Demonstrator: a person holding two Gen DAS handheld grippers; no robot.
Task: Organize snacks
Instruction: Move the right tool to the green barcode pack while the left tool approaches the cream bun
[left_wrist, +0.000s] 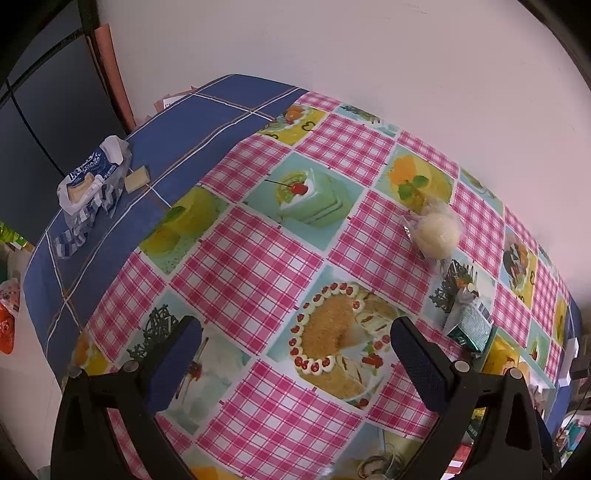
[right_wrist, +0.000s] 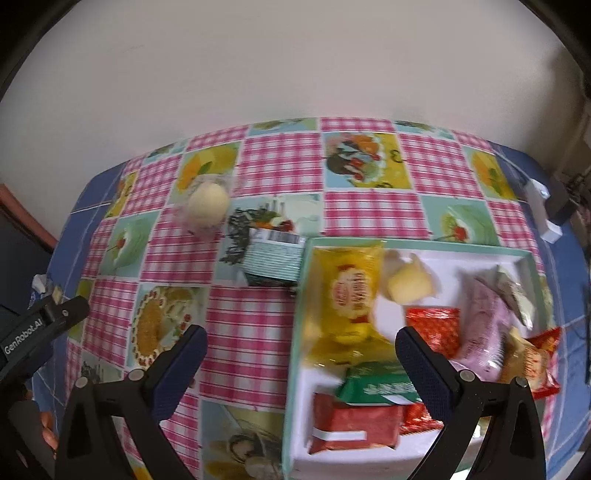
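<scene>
Right gripper (right_wrist: 301, 354) and left gripper (left_wrist: 295, 345) both gape empty; blurred tray (right_wrist: 295, 332) snacks partly hidden.

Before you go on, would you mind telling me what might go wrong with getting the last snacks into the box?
1. The green packet lies right against the box wall, so one finger of the open right claw may catch the wall.
2. The round pastry in clear wrap looks soft; a hard squeeze by the open left claw could crush it.
3. The box is crowded, and a red packet already hangs over its rim.
</scene>
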